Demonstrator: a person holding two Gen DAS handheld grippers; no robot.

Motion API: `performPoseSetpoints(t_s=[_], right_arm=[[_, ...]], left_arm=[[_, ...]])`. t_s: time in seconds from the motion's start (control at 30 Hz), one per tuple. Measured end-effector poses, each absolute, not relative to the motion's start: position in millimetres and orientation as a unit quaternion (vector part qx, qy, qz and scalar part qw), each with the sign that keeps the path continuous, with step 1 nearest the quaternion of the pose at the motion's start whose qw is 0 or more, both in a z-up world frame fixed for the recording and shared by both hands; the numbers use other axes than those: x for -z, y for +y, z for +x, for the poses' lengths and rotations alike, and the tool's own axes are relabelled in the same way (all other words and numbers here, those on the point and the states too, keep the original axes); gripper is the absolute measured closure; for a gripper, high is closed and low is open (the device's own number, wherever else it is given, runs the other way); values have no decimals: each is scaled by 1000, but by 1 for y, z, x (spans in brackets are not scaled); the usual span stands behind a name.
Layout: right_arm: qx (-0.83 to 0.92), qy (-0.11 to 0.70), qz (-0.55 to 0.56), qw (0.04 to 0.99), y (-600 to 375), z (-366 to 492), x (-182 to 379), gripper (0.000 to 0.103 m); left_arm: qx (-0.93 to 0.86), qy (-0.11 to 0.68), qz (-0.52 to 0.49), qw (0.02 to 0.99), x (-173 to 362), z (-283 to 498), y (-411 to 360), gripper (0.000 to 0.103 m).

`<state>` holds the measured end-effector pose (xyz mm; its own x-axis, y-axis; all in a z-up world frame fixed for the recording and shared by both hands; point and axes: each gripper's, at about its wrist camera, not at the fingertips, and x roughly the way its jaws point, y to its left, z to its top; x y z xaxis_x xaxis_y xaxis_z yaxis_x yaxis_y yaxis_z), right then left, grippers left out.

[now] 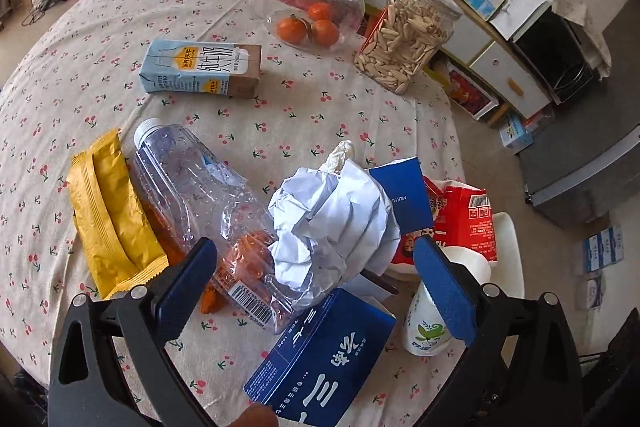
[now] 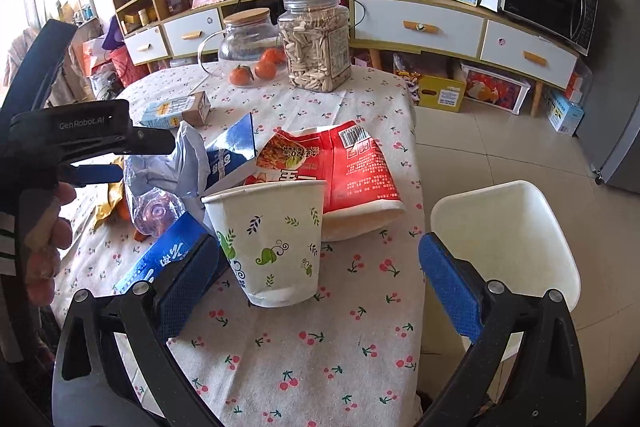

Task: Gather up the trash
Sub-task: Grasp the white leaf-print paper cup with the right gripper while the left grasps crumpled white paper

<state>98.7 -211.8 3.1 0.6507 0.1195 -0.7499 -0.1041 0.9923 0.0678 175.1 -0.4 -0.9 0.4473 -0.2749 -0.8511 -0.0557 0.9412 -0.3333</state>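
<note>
Trash lies in a heap on the cherry-print tablecloth [image 1: 100, 39]. My left gripper [image 1: 316, 287] is open above a crumpled white paper ball [image 1: 332, 223], a crushed clear bottle [image 1: 192, 195] and a blue box [image 1: 320, 355]. A yellow wrapper [image 1: 108, 223] lies to the left, a milk carton [image 1: 200, 67] farther back. My right gripper [image 2: 320, 279] is open around a paper cup [image 2: 276, 239] with leaf print, apart from it. A red noodle cup [image 2: 352, 171] lies on its side behind. A white bin [image 2: 508, 235] stands beside the table at right.
A glass teapot with oranges [image 1: 316, 3] and a jar of seeds [image 1: 404, 43] stand at the table's far side. A long cabinet [image 2: 420, 23] with drawers and a microwave [image 2: 548, 3] line the wall. Boxes sit on the tiled floor [image 2: 480, 147].
</note>
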Motion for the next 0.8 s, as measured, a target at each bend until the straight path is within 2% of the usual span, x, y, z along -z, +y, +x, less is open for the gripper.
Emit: performPoseSetpoints(t_s=[0.03, 0.1, 0.17, 0.2, 0.23, 0.37, 0.43, 0.63, 0.67, 0.73, 0.8], right_arm=[[-62, 416, 7, 907, -211, 100, 0, 7], [-63, 421, 5, 905, -209, 105, 5, 7], [-67, 427, 5, 902, -206, 111, 10, 7], [-68, 430, 4, 900, -205, 114, 12, 7], [-71, 433, 3, 899, -203, 117, 15, 7], [-81, 436, -12, 896, -192, 128, 20, 7], [-88, 436, -25, 895, -185, 131, 22, 7], [-114, 455, -34, 882, -172, 135, 30, 7], [-118, 458, -28, 880, -173, 136, 31, 9], [-134, 463, 1, 876, -177, 138, 32, 30], [-151, 471, 28, 869, -180, 140, 32, 35]], left_arm=[[65, 526, -166, 831, 7, 177, 2, 20], [63, 526, -167, 832, 12, 179, 3, 30], [65, 511, -142, 845, 7, 177, -1, 48], [74, 511, -136, 846, 7, 178, -2, 62], [78, 513, -134, 844, 7, 177, -3, 66], [79, 504, -118, 852, 4, 176, -3, 74], [81, 495, -116, 857, -1, 174, 0, 81], [87, 463, -109, 875, -18, 168, 8, 81], [87, 459, -106, 878, -19, 166, 8, 81], [90, 454, -103, 881, -22, 164, 9, 81], [93, 450, -106, 882, -23, 163, 12, 81]])
